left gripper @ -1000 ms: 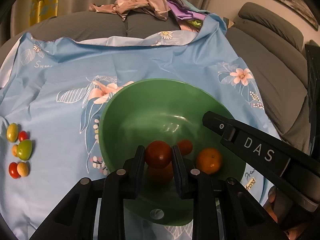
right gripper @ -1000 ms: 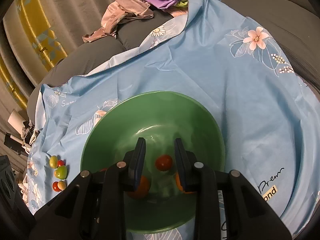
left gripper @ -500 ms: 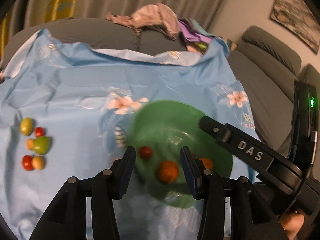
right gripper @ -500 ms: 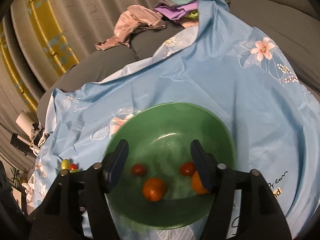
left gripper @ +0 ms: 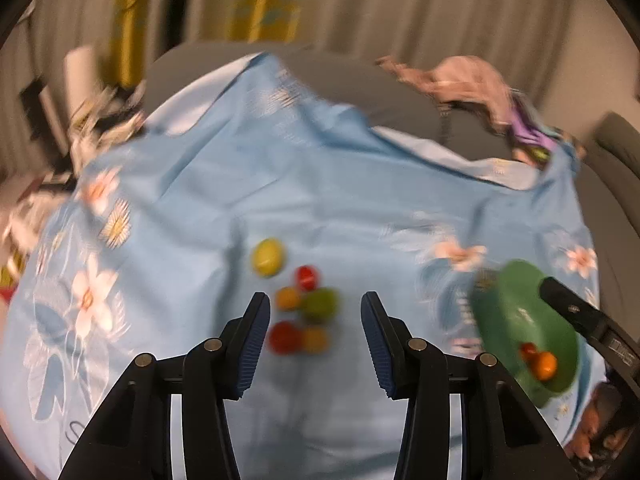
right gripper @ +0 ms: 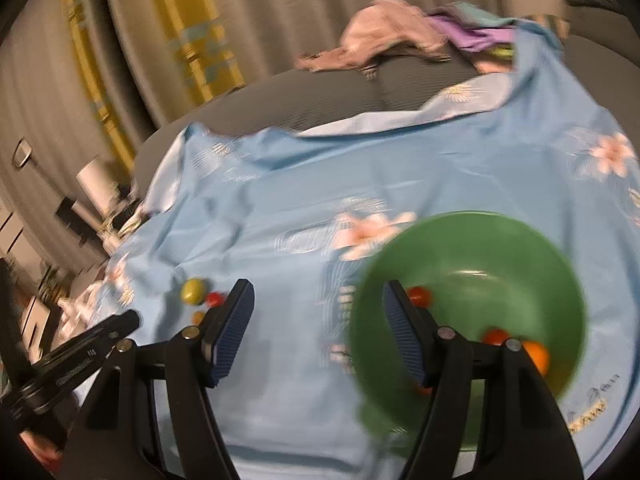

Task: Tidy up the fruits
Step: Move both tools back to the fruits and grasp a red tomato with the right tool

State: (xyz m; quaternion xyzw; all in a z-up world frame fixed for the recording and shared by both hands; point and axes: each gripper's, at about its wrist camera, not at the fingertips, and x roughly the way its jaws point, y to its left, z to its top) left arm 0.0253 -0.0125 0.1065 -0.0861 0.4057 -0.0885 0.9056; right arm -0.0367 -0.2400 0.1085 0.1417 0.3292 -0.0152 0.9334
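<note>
A green bowl [right gripper: 500,240] sits on the blue flowered cloth [left gripper: 320,200] and holds several small red and orange fruits [right gripper: 496,336]. It also shows at the right in the left wrist view [left gripper: 516,312]. A cluster of small fruits lies on the cloth: a yellow one [left gripper: 267,257], a red one [left gripper: 307,277], a green one [left gripper: 320,305], more red and orange ones [left gripper: 285,337]. My left gripper [left gripper: 315,336] is open and empty, just above this cluster. My right gripper [right gripper: 318,332] is open and empty, at the bowl's left rim.
A pile of clothes [right gripper: 384,36] lies on the grey sofa back [right gripper: 320,96] behind the cloth. Curtains hang behind. Clutter stands at the far left [left gripper: 80,120]. Both views are motion-blurred.
My left gripper let the red fruit go into the bowl, opened and swung left to the fruit cluster. My right gripper opened wide and shifted left of the bowl.
</note>
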